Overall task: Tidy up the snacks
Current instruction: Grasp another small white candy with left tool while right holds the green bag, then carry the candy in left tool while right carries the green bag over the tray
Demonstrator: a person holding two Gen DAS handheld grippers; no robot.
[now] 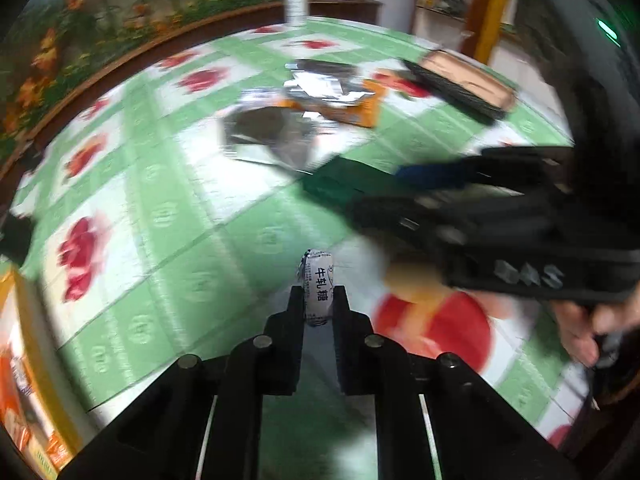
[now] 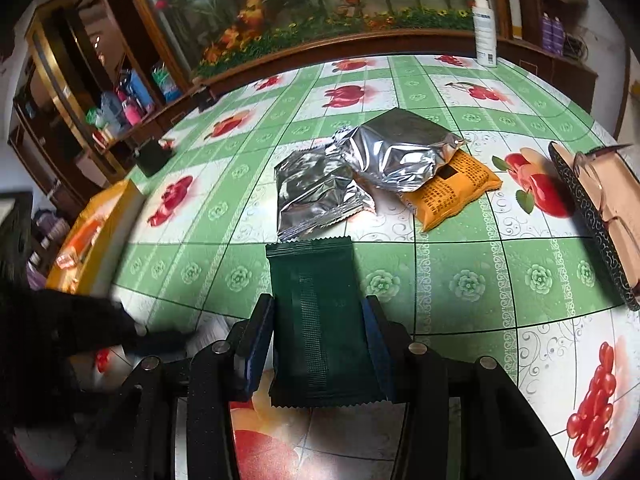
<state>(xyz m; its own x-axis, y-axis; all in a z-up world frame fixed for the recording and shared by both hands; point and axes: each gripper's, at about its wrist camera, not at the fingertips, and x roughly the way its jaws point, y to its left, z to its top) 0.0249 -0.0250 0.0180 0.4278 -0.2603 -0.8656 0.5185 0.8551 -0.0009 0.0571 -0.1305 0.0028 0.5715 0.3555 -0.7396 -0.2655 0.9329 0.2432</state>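
My left gripper (image 1: 318, 294) is shut on a small white wrapped nougat candy (image 1: 317, 280) with black characters, held above the tablecloth. My right gripper (image 2: 318, 308) has its blue-padded jaws around a dark green snack packet (image 2: 320, 320) that lies flat on the table; the jaws touch its sides. In the left wrist view the right gripper (image 1: 400, 184) reaches in from the right over the green packet (image 1: 340, 180). Two silver foil packets (image 2: 320, 196) (image 2: 400, 152) and an orange packet (image 2: 452, 192) lie in a pile further back.
The table (image 2: 460, 280) has a green checked fruit-print cloth. A yellow box (image 2: 92, 236) with snacks stands at the left edge. A glasses case with glasses (image 2: 600, 208) lies at the right. A white spray bottle (image 2: 485, 28) stands at the far edge.
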